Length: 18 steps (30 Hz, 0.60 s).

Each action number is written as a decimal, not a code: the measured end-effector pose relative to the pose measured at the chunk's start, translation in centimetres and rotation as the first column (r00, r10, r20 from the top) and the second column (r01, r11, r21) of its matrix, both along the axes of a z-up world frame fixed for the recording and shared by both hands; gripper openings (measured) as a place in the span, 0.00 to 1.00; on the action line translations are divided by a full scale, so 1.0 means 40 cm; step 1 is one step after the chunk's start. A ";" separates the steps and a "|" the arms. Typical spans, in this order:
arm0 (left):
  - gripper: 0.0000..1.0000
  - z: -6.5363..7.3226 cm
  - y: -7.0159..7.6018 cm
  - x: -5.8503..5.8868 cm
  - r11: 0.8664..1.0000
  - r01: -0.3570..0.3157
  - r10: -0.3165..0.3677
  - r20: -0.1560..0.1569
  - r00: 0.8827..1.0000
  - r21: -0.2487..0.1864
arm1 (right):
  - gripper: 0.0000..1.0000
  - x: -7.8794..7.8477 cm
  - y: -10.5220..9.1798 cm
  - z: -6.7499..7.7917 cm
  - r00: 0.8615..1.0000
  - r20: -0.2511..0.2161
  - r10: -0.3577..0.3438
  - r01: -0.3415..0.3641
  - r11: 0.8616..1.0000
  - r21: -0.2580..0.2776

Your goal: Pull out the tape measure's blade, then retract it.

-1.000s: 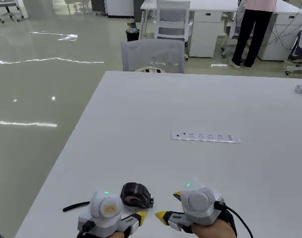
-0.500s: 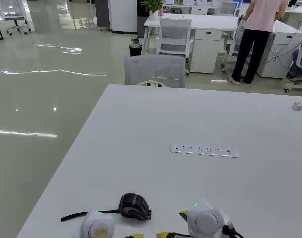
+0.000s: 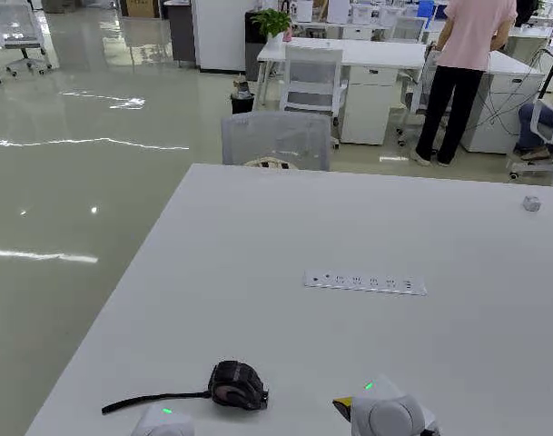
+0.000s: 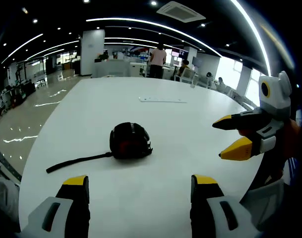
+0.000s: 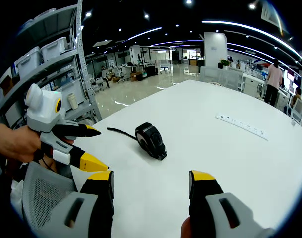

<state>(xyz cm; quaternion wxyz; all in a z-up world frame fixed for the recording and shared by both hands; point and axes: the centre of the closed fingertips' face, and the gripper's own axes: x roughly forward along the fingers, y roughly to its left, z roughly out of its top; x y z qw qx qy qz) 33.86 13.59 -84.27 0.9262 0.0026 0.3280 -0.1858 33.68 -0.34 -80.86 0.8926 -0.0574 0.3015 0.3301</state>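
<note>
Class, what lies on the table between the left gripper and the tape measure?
Bare table separates the left gripper from the tape measure, as the left gripper view shows.

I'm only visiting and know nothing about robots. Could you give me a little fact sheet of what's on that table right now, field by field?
surface: white table
main object: black tape measure, lying near the front edge, no blade pulled out
strap: black strap running from it, flat on the table
left gripper: open, fingers apart, short of the tape measure
right gripper: open, holding nothing
also there: white power strip, farther back
</note>
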 end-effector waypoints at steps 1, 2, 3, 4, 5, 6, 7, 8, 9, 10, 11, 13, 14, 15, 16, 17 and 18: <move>0.81 0.003 0.001 -0.003 1.000 0.001 -0.001 0.001 1.000 -0.002 | 0.64 -0.004 -0.001 0.003 1.000 0.000 -0.004 0.004 1.000 0.004; 0.81 0.008 -0.001 -0.007 1.000 0.003 -0.003 0.002 1.000 -0.005 | 0.64 -0.007 -0.002 0.005 1.000 -0.001 -0.008 0.008 1.000 0.006; 0.81 0.015 -0.001 -0.010 1.000 0.004 -0.004 0.005 1.000 -0.006 | 0.65 -0.011 -0.003 0.010 1.000 -0.001 -0.014 0.014 1.000 0.012; 0.82 0.018 -0.001 -0.011 1.000 0.005 -0.005 0.007 1.000 -0.006 | 0.66 -0.015 -0.003 0.013 1.000 0.000 -0.016 0.016 1.000 0.013; 0.82 0.021 -0.001 -0.011 1.000 0.008 -0.008 0.010 1.000 -0.005 | 0.67 -0.018 -0.002 0.014 1.000 0.000 -0.015 0.015 1.000 0.013; 0.82 0.027 -0.001 -0.013 1.000 0.009 -0.009 0.013 1.000 -0.008 | 0.67 -0.022 -0.003 0.017 1.000 0.002 -0.015 0.015 1.000 0.012; 0.83 0.031 0.000 -0.014 1.000 0.009 -0.009 0.015 1.000 -0.009 | 0.68 -0.026 -0.004 0.020 1.000 0.002 -0.018 0.018 1.000 0.011; 0.83 0.034 0.001 -0.014 1.000 0.009 -0.009 0.018 1.000 -0.011 | 0.69 -0.030 -0.006 0.025 1.000 0.002 -0.024 0.024 1.000 0.013; 0.83 0.037 0.001 -0.014 1.000 0.009 -0.009 0.021 1.000 -0.013 | 0.69 -0.033 -0.006 0.027 1.000 0.002 -0.026 0.026 1.000 0.016; 0.84 0.040 0.000 -0.015 1.000 0.009 -0.009 0.022 1.000 -0.015 | 0.70 -0.036 -0.007 0.030 1.000 0.001 -0.029 0.029 0.999 0.018; 0.84 0.044 -0.001 -0.017 1.000 0.011 -0.010 0.023 1.000 -0.014 | 0.70 -0.040 -0.007 0.033 0.999 0.002 -0.032 0.032 0.999 0.019; 0.85 0.045 -0.003 -0.020 1.000 0.013 -0.013 0.025 1.000 -0.017 | 0.72 -0.048 -0.007 0.040 0.999 0.001 -0.040 0.040 0.999 0.026; 0.86 0.044 -0.003 -0.022 1.000 0.015 -0.014 0.024 1.000 -0.015 | 0.73 -0.052 -0.008 0.042 0.999 0.000 -0.046 0.046 0.999 0.028; 0.86 0.045 -0.003 -0.024 1.000 0.016 -0.016 0.025 1.000 -0.014 | 0.73 -0.056 -0.008 0.044 0.999 0.000 -0.048 0.048 0.998 0.030; 0.86 0.047 -0.002 -0.028 1.000 0.017 -0.017 0.024 1.000 -0.013 | 0.74 -0.061 -0.007 0.046 0.999 0.001 -0.049 0.049 0.998 0.033; 0.87 0.048 -0.001 -0.030 1.000 0.016 -0.015 0.024 1.000 -0.014 | 0.74 -0.065 -0.007 0.048 0.999 0.001 -0.050 0.050 0.998 0.033; 0.87 0.049 -0.001 -0.032 1.000 0.015 -0.015 0.024 1.000 -0.015 | 0.75 -0.067 -0.008 0.049 0.999 0.002 -0.050 0.050 0.998 0.033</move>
